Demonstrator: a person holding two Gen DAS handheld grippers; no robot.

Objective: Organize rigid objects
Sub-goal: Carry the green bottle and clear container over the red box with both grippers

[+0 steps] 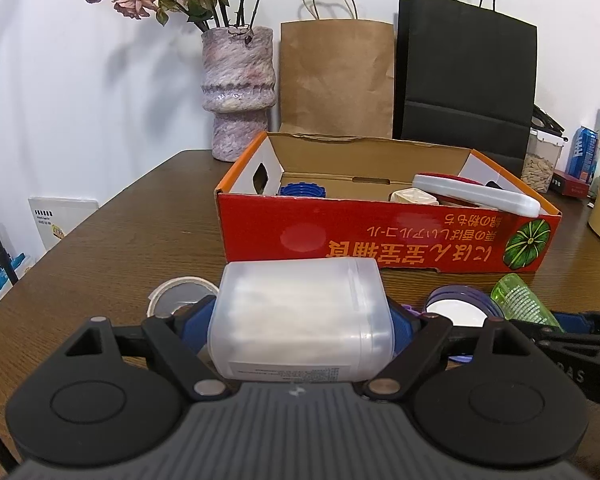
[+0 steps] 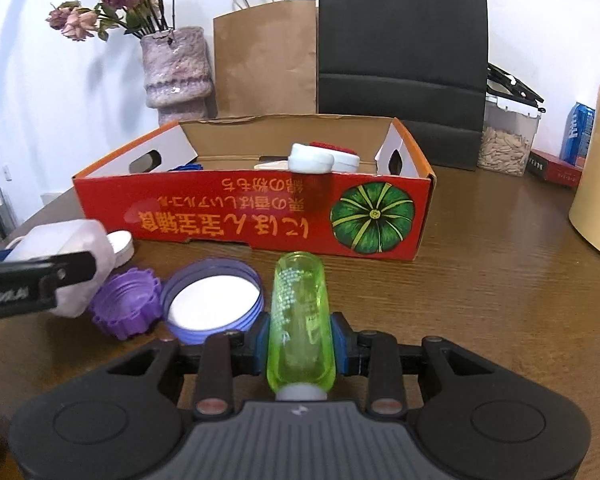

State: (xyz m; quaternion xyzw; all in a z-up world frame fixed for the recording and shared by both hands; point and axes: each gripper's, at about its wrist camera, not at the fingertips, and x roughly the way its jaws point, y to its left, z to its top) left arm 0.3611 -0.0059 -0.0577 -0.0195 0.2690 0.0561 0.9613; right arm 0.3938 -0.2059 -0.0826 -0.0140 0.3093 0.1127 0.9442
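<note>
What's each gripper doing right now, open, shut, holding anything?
Left gripper: closed on the translucent white container.
Right gripper: closed on the green plastic bottle.

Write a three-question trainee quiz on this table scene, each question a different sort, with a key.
1. True or false: the left gripper is shut on the white container.
2. Multiple choice: what does the right gripper hold? A) a purple cap B) a green bottle C) a white lid
3. Fill in: the red box stands on the table, and right behind it stand a brown bag and a ____ bag.

Key:
1. True; its pads press the container's sides.
2. B; the green bottle sits between the blue pads, while the purple cap lies on the table.
3. Black.
</note>
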